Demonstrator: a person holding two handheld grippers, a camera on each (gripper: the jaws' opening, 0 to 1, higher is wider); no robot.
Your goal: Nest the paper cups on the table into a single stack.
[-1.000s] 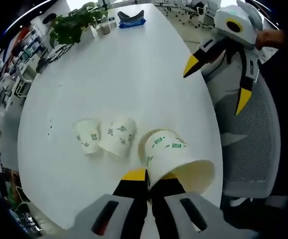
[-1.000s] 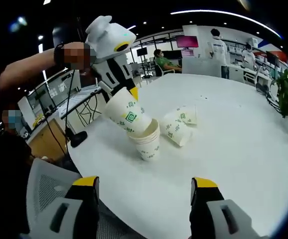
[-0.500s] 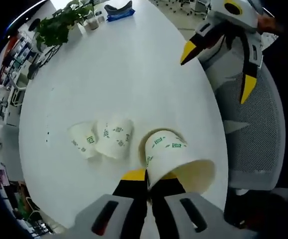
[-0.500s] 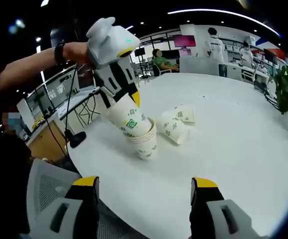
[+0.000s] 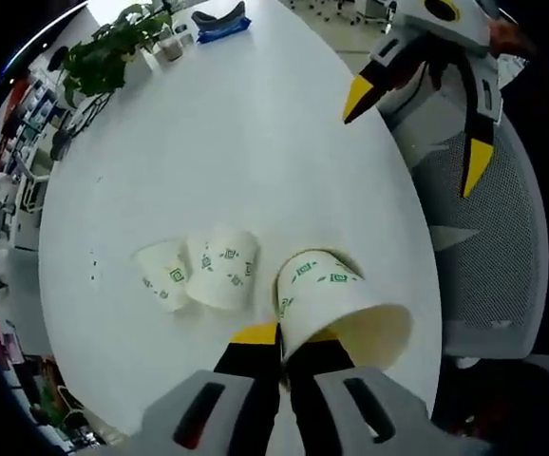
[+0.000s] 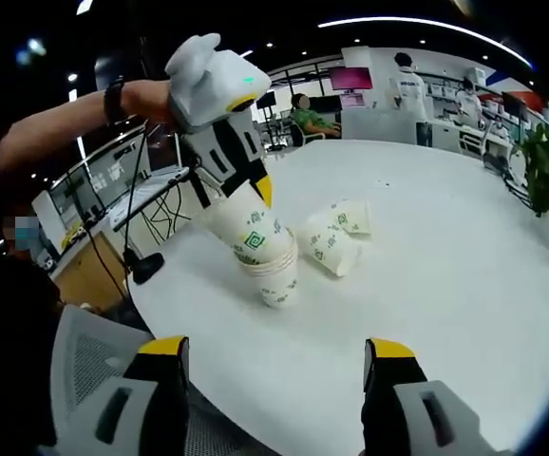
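The left hand-held gripper [image 5: 279,347] has its two yellow-tipped jaws clamped on the rim of a white paper cup with green print [image 5: 336,309]. In the right gripper view that same left hand-held gripper [image 6: 255,185] comes down from the upper left, held by a person's hand, and the held cup [image 6: 249,228] sits tilted with its base inside the mouth of the stack of upright cups [image 6: 276,275] standing on the white table [image 6: 426,285]. The held cup leans toward the left hand-held gripper and is not yet fully seated.

Just beside the stack, two more paper cups lie on their sides, touching each other: the nearer lying cup [image 6: 330,249] and the farther lying cup [image 6: 352,217]. In the left gripper view these two appear to the left of the held cup, as the larger lying cup [image 5: 221,269] and the smaller one [image 5: 164,275], resting on the table [image 5: 227,142].

The right hand-held gripper [image 6: 274,366] hangs over the near table edge with its jaws wide apart and nothing between them; in the left gripper view it shows at the upper right [image 5: 417,128], well apart from the cups.

A potted plant [image 5: 113,47] and a blue object [image 5: 219,21] stand at the far end of the table. A mesh office chair [image 5: 488,247] sits beside the table edge.
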